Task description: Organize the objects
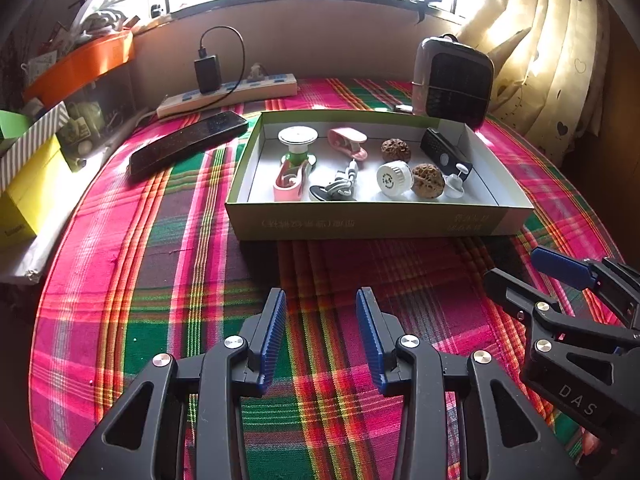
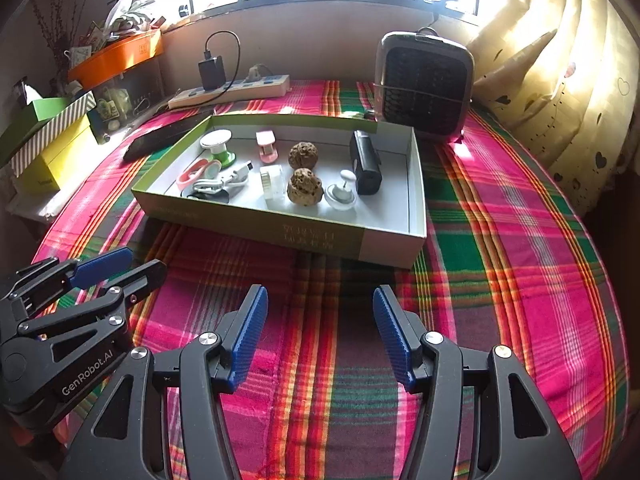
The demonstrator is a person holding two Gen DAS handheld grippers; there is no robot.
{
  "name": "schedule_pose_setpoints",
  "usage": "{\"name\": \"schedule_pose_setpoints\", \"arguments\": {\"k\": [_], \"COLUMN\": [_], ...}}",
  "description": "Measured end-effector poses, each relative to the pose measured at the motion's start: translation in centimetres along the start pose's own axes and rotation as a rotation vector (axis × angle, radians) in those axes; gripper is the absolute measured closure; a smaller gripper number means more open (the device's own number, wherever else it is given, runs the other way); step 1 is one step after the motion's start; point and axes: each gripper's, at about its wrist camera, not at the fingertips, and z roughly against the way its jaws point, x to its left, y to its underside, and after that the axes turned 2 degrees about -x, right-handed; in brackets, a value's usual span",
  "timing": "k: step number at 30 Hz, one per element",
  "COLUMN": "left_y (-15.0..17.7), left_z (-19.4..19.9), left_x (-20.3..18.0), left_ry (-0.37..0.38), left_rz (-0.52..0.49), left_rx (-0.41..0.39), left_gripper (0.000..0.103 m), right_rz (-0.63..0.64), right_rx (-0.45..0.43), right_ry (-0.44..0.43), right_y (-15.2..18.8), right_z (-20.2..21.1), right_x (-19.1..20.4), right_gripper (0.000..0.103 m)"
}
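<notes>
A shallow green cardboard box (image 1: 376, 220) (image 2: 280, 228) lies on the plaid cloth. It holds two walnuts (image 1: 428, 181) (image 2: 305, 186), a black device (image 1: 444, 152) (image 2: 366, 162), a white cap (image 1: 394, 179), a green-and-white spool (image 1: 298, 140), pink clips (image 1: 348, 142) and a cable bundle (image 1: 338, 186). My left gripper (image 1: 322, 300) (image 2: 138, 266) hovers over the cloth in front of the box, open with nothing between its blue pads. Beside it on the right, my right gripper (image 2: 320, 296) (image 1: 516, 266) is open too, and empty.
A black remote (image 1: 188, 142) lies left of the box. A power strip (image 1: 228, 94) with a black charger runs along the back wall. A small heater (image 2: 424, 84) stands behind the box at right. Yellow and green boxes (image 1: 28, 184) crowd the left; curtains (image 2: 560, 80) hang at right.
</notes>
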Motion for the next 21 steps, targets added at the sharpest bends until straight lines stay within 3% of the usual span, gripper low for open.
{"name": "schedule_pose_setpoints", "arguments": {"k": [11,13,21], "left_y": [1.4,1.5,1.6], "left_z": [-0.1,-0.1,0.0], "left_x": [-0.6,-0.5,-1.0], "left_ry": [-0.007,-0.005,-0.027], "left_rz": [0.009,0.019,0.011], "left_rx": [0.018,0.018,0.024], "left_gripper": [0.066,0.065,0.060], "right_rz": [-0.013,-0.025,-0.042], "right_rx": [0.037,0.039,0.047], "right_ry": [0.034,0.034,0.040], "right_y": [1.3,1.5,2.0], "right_z": [-0.3,-0.3,0.0], "right_x": [-0.4,-0.6,-1.2], "right_gripper": [0.046,0.040,0.032]}}
